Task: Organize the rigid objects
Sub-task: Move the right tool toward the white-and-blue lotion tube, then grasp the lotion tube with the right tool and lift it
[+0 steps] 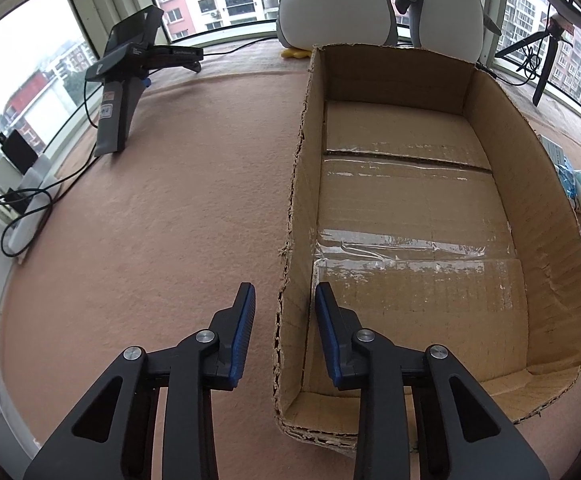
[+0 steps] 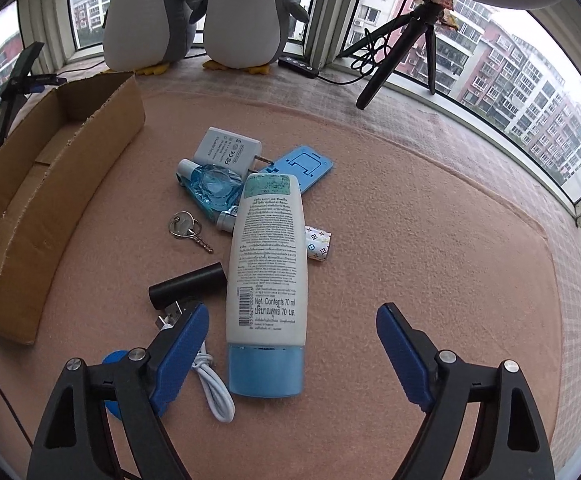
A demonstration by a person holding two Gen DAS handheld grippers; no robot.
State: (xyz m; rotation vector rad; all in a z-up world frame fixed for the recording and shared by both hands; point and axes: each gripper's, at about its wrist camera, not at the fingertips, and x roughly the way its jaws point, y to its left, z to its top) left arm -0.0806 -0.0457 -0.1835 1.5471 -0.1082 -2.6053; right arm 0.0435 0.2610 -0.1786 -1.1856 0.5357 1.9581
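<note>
Plainly, the lotion tube is the nearest candidate: it lies lengthwise at the centre of the right wrist view, blue cap toward the camera, its far end resting over the heap of small items. The right gripper hangs above the cap end with its blue pads set wide to either side, touching nothing, so the tube is framed but not grasped. That spread probably suits the tube's broad body.

Behind the tube, a white charger leans on a blue phone stand, with a blue clear bottle just beside them. A key on a ring lies apart at centre left, a black cylinder and a white USB cable sit at lower left, and a small patterned roll peeks out right of the tube.

The cardboard box stands open at the left edge of that view, seemingly the destination. In the left wrist view, the left gripper has its pads closed in on the box's torn side wall, one pad outside and one inside, likely steadying it. Nothing lies in the box yet, so sorting has barely begun.
</note>
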